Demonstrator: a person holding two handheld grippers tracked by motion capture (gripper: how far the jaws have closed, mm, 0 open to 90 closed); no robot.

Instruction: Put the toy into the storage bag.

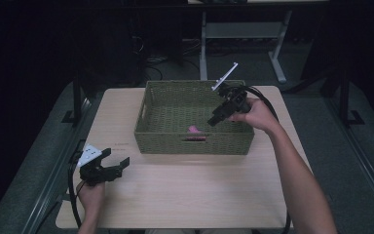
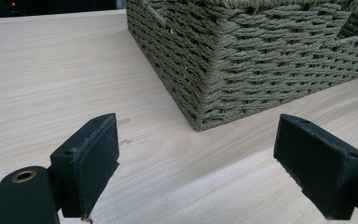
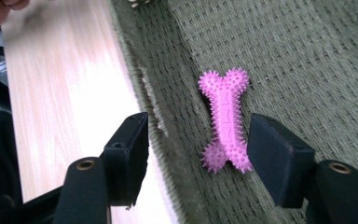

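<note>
The bone (image 3: 225, 120) lies on the basket (image 3: 307, 56) floor, between the right gripper (image 3: 198, 156) jaws, wide open and gripping nothing; the grasp looks not yet made; the left gripper (image 2: 196, 163) rests wide open and empty beside the basket.

Readable text: we find none on anything here.
Pink bone toy (image 3: 225, 120): we see raised marks along its middle, too blurred for us to read as letters.
Table (image 1: 185, 190): we see a small dark mark near the basket (image 1: 151, 131) in the high view, too small for us to read.
</note>
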